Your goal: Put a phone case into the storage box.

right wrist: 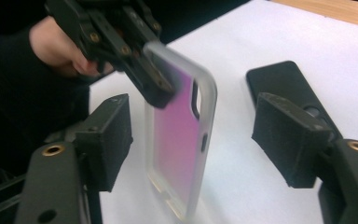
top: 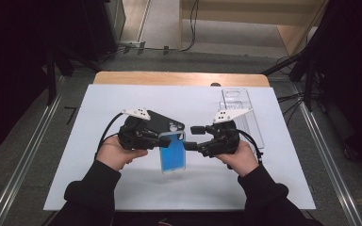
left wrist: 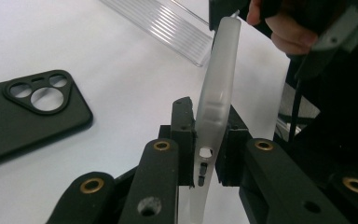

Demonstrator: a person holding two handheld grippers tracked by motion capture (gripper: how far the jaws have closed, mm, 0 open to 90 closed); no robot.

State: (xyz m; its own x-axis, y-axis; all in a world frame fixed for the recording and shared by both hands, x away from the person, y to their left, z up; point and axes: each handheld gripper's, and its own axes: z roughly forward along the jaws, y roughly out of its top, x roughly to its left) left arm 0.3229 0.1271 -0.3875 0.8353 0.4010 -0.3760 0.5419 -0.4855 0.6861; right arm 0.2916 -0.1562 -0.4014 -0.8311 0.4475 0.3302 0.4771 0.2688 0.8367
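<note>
Left gripper jaws clamp the frosted case by one edge, tilted above the tabletop. Right gripper jaws stand apart around it, not touching; such a thin edge grip could let it pivot or drop.

Black phone case lying flat on white table, camera cutout with three round holes facing up in the left gripper view. Clear ribbed plastic tray farther back on the white surface, toward its right side in the high view, with a clear phone case at its far end. Wooden table edge beyond the white sheet. Grey floor with metal rails on both sides.
</note>
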